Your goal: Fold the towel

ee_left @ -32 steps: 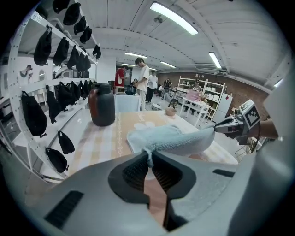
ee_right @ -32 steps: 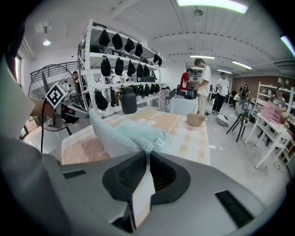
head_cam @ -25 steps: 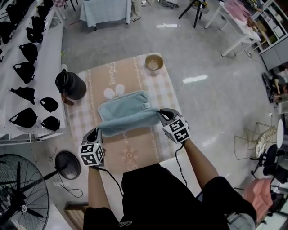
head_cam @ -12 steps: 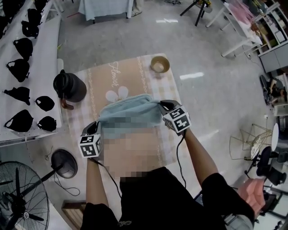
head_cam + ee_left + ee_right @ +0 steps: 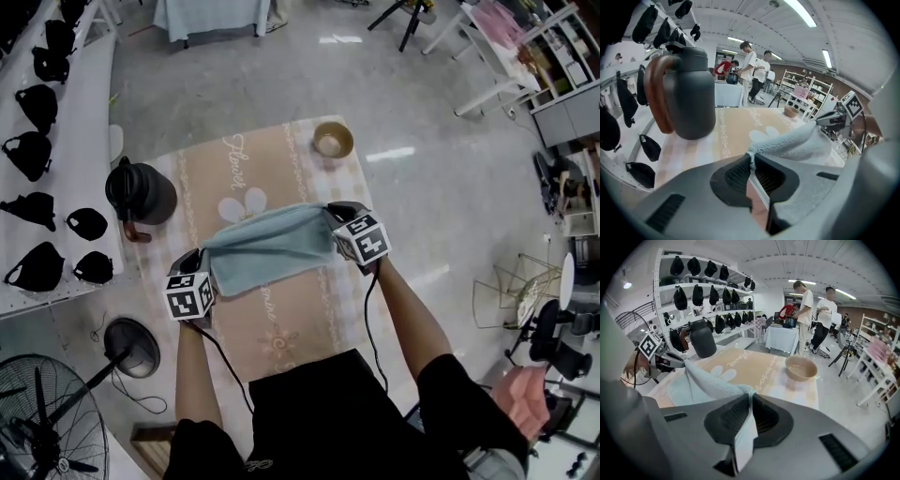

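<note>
Reaching out over the table with both forearms, bare below dark sleeves, wrists tipped so that each claw points forward and down. Holding the left claw nearer the body and the right claw farther out.

Pinching one corner of the pale blue towel in the left claw, pressed together on the cloth. Pinching the other corner the same way in the right claw, with a flap of cloth hanging down between the jaws. Holding the towel stretched between the two, lifted at the gripped edge and sagging toward the near side.

Can read one cursive word on the tan tablecloth, seemingly "Flower", above a white flower print. Only black-and-white square markers on both cubes, no letters.

Compared with a second ago: has carried the gripped edge away from the body, over the far half that then lay flat. Has covered the small white tag seen on that half and part of the flower print. Has left the dark jug and the bowl in place.
</note>
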`<act>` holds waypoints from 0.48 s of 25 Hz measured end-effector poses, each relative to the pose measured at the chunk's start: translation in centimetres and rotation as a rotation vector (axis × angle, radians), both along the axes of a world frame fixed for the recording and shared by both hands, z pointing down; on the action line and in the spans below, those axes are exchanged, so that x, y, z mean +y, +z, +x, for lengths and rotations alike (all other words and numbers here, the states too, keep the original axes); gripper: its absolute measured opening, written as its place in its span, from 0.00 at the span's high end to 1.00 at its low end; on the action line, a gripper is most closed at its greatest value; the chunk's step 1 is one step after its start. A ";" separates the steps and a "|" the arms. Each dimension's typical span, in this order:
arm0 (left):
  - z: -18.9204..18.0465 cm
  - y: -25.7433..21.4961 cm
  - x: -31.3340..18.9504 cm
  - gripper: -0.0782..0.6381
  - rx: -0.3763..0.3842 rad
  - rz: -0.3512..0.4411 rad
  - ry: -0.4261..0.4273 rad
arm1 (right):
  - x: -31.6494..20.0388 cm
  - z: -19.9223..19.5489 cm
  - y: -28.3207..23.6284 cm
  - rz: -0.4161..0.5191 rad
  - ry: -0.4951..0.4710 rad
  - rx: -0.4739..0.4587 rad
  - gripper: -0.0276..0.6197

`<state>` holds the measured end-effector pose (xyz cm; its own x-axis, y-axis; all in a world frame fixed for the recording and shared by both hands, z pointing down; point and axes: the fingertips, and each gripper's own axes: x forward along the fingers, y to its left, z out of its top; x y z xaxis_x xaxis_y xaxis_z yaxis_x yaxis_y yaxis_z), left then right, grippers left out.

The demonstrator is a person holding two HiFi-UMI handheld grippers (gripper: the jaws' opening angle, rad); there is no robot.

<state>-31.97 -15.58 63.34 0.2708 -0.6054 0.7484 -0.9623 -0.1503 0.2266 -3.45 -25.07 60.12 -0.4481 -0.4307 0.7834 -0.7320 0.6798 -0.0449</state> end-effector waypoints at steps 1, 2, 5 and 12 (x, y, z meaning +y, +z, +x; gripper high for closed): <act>0.0 0.1 -0.2 0.85 0.000 0.000 0.000 | -0.1 0.0 0.2 -0.004 0.008 0.000 0.91; -0.1 0.3 -0.4 0.85 -0.001 0.000 -0.001 | -0.2 0.1 0.5 -0.007 0.020 0.001 0.91; 0.1 0.5 -0.7 0.82 -0.005 -0.011 0.003 | -0.6 0.2 0.9 0.007 0.052 -0.020 0.87; 1.7 -3.2 -1.2 0.54 -0.034 0.054 0.108 | 2.3 2.4 0.0 -0.028 0.151 -0.165 0.66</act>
<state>-30.24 -16.78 60.14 0.3119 -0.6137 0.7253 -0.9468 -0.2645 0.1833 -1.05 -22.80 60.10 -0.5034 -0.4819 0.7172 -0.8066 0.5597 -0.1901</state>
